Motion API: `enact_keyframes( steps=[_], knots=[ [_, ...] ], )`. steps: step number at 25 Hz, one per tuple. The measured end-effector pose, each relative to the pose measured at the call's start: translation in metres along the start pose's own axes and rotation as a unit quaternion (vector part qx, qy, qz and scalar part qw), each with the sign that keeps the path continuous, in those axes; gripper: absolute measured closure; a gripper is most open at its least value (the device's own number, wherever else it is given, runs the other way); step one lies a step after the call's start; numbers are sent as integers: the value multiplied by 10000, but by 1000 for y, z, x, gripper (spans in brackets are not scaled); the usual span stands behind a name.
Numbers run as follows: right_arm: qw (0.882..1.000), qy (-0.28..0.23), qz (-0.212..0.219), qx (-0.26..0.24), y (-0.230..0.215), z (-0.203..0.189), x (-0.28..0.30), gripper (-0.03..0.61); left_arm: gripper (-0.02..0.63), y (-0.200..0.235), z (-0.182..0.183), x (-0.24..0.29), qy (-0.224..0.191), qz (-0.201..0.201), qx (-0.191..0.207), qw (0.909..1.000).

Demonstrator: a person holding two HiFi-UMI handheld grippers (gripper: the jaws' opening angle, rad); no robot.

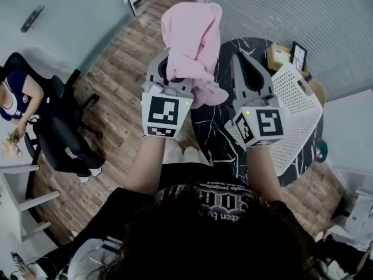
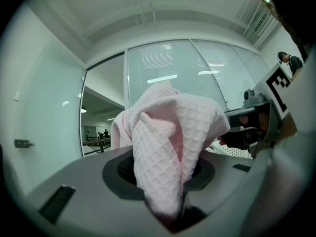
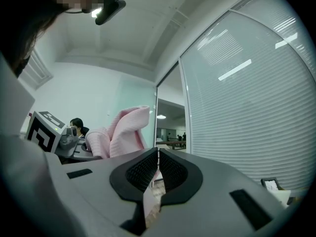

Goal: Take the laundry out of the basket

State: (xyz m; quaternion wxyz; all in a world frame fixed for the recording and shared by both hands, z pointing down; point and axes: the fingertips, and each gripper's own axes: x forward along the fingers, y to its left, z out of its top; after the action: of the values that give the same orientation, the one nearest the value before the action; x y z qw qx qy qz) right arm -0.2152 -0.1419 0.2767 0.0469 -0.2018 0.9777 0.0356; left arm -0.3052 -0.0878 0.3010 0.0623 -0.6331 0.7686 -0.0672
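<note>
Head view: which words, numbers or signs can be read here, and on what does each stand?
No text can be quoted.
On the black shirt: white print, too blurred to read.
On the left gripper and right gripper: square black-and-white markers, no words.
In the framed picture: too small to read.

I see the pink waffle-weave cloth (image 1: 189, 34) up in my left gripper (image 1: 169, 72), over the left edge of the round black marbled table (image 1: 224, 136). The white perforated plastic basket (image 1: 297, 107) lies tilted on that table, just right of my right gripper (image 1: 245, 63).
</note>
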Motion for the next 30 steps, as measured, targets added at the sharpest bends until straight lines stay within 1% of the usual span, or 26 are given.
enact_keyframes(
  steps=[4, 9, 13, 22, 26, 30],
  knots=[
    [9999, 99, 103, -86, 7, -9, 2, 549, 459, 3, -7, -3, 59, 101, -39, 9999],
    [9998, 109, 140, -47, 14, -15, 6, 549, 459, 4, -16, -6, 119, 193, 155, 9996],
    [9998, 122, 144, 28, 15, -20, 9, 549, 459, 8, -21, -8, 143, 214, 102, 9996],
    [9997, 153, 161, 98, 16, -25, 9, 549, 459, 3, -23, -11, 170, 211, 162, 9995],
    [9996, 180, 189, 123, 17, -26, 8, 551, 459, 2, -25, -13, 182, 196, 87, 9996],
    [9995, 208, 179, 125, 18, -28, 7, 551, 458, 3, -25, -17, 188, 235, 137, 9995]
  ],
)
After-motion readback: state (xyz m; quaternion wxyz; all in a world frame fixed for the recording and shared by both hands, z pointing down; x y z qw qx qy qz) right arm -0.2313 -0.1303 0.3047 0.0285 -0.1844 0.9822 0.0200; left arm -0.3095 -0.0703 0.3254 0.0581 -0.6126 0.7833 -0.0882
